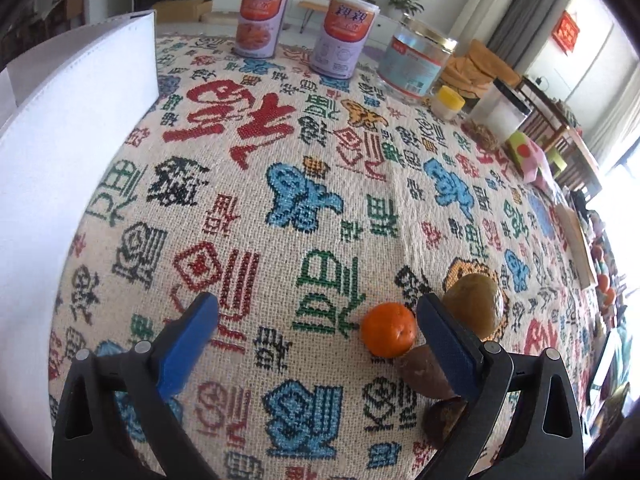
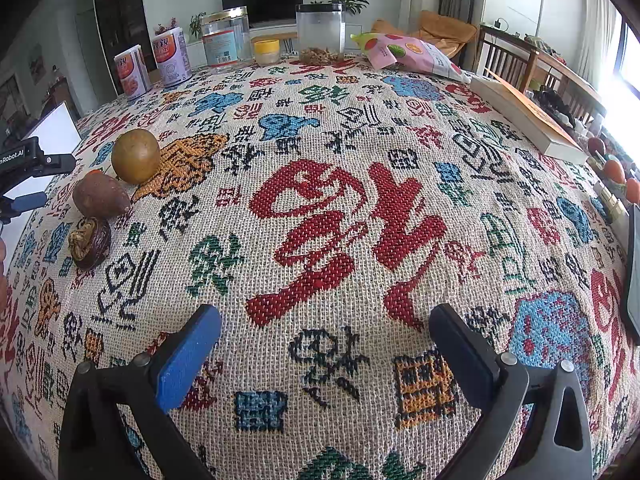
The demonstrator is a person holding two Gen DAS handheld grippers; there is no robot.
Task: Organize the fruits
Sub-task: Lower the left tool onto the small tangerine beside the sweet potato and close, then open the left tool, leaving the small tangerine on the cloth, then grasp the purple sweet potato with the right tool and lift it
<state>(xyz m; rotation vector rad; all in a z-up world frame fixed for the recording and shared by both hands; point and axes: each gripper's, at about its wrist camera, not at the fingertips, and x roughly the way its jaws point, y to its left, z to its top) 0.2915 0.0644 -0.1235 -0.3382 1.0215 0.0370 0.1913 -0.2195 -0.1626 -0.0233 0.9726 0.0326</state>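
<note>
I have the left claw point(image 1: 316, 320) wide open and empty over the worktop point(image 1: 280, 152), the orange point(image 1: 387, 330) lying just inside its right finger, beside three brownish fruits. The right claw point(image 2: 324, 328) is open too, holding nothing. Next, I think, I must centre on one fruit before closing.

Living rm, daylit. Dark TV point(image 2: 262, 2) on white low cabinet point(image 2: 276, 28) at far wall; potted plant point(image 2: 346, 0) beside. Wooden chairs point(image 2: 508, 58) rt, bright window point(image 2: 628, 64) behind. Grey curtain point(image 1: 520, 4), red wall hanging point(image 1: 565, 33).
</note>
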